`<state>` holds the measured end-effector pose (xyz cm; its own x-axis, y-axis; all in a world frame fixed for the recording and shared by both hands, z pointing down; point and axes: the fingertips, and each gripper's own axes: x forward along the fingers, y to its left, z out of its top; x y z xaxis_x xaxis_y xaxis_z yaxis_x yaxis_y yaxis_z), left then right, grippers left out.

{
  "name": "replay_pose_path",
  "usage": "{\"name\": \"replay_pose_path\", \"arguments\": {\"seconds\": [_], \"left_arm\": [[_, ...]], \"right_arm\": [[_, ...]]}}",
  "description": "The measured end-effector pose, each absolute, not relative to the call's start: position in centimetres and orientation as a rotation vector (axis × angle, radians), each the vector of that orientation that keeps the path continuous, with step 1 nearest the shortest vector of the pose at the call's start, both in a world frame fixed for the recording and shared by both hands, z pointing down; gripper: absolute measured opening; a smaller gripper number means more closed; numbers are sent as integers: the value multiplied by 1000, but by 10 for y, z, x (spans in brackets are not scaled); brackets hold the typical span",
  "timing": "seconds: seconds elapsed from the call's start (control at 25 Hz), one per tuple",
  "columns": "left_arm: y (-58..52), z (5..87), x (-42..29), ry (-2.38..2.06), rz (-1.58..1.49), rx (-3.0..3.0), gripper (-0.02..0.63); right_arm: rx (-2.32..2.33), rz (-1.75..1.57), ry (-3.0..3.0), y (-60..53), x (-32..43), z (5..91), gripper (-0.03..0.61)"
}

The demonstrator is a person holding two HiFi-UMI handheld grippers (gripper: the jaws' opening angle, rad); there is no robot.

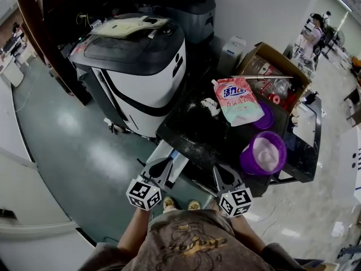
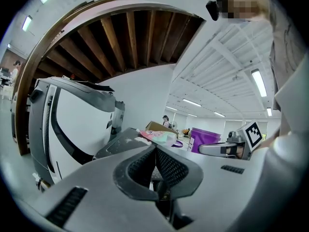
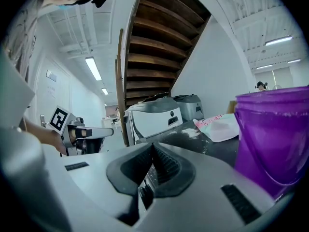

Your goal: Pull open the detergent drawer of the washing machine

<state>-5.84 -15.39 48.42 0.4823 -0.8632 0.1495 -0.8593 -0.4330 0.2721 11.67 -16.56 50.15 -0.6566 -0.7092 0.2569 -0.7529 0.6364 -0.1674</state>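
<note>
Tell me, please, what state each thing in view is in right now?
Left tool: shut, nothing between its jaws.
Right tool: shut, nothing between its jaws.
Washing machine: top lid down.
Purple bucket: upright, uncovered, whitish contents.
Detergent pouch: lying flat.
Cardboard box: flaps open.

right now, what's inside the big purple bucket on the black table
The purple bucket holds a pale whitish-pink fill, possibly powder or a bag; the head view can't settle which. The fill covers the bucket's bottom, so anything beneath it is hidden.
</note>
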Motion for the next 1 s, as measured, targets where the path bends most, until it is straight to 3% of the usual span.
{"name": "replay_pose_path", "arguments": {"seconds": [1.0], "left_arm": [[-163,497,-69,-1482,-32,2341,24]], "right_arm": [[1204,415,-2677,-172,112,506,2]]}}
